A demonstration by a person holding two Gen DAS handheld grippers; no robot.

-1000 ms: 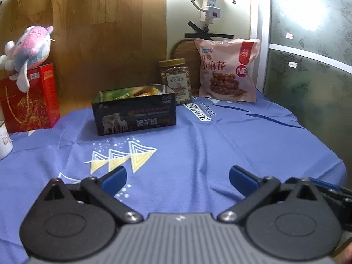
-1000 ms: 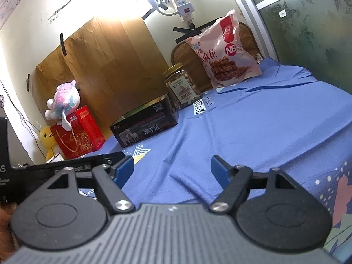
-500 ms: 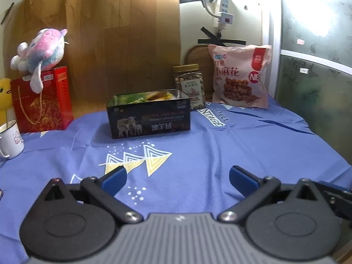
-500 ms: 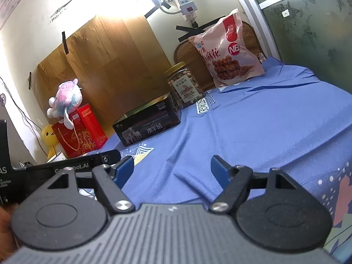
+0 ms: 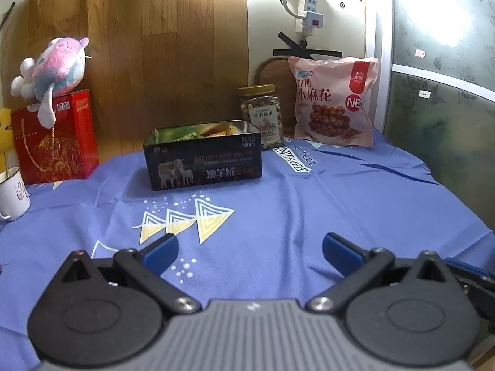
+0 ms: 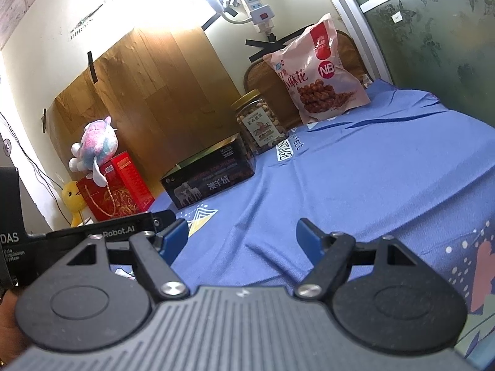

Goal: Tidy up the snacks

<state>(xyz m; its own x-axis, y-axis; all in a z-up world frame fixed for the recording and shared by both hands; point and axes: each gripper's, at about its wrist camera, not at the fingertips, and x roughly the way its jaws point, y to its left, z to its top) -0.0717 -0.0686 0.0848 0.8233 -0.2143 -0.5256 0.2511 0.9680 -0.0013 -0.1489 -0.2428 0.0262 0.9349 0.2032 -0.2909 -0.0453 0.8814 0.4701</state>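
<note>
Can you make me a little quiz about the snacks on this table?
1. True or false: the dark box has its lid off, with packets showing inside.
2. What stands between the dark box and the pink snack bag? A) a mug B) a jar of nuts C) a plush toy
3. Fill in: the left gripper and the right gripper are both ____ and hold nothing.

Key
1. True: the top is open and packets show over the rim.
2. B: the jar of nuts stands just behind the box's right end, left of the bag.
3. Open: the blue fingertips of each are wide apart over the blue tablecloth.
</note>
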